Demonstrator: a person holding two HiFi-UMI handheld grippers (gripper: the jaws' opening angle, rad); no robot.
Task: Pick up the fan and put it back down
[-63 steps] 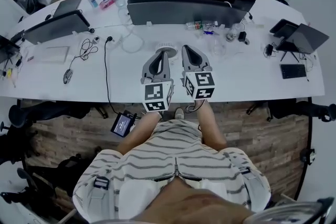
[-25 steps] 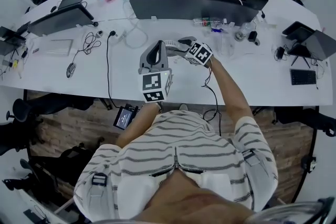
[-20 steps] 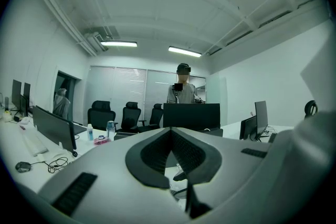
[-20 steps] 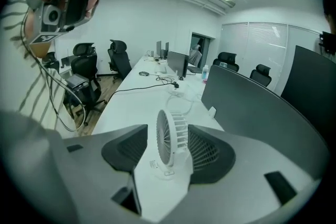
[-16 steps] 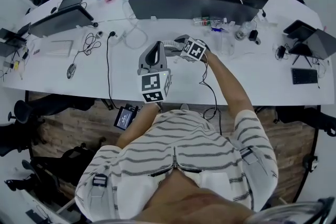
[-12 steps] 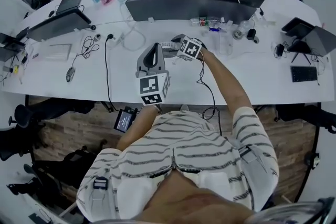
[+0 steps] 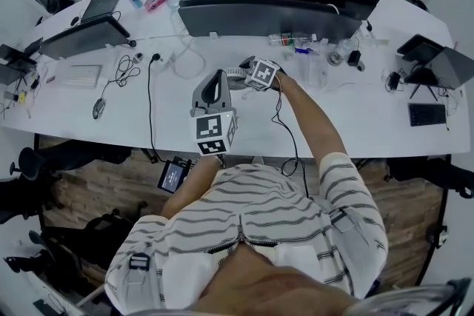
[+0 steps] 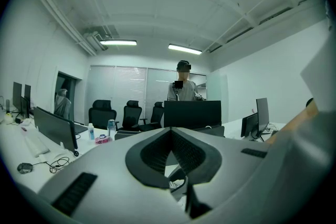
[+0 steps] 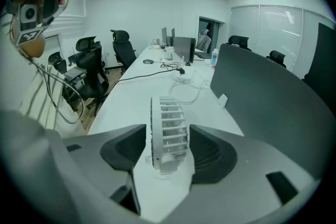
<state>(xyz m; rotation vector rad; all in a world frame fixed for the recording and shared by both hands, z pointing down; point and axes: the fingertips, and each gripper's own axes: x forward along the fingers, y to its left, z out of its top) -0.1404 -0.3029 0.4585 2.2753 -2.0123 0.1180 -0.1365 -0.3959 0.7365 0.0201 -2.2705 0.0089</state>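
The right gripper [image 9: 168, 132] has been brought down around the fan [image 9: 168, 113], its jaws just opened wide and not pressed on it. The left gripper [image 8: 170, 131] is held shut, empty.

fan [image 7: 234, 72], partly hidden (behind right hand-held gripper [image 7: 244, 70])

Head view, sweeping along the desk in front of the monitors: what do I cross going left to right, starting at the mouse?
mouse → coiled black cable → left claw → fan → black keyboard
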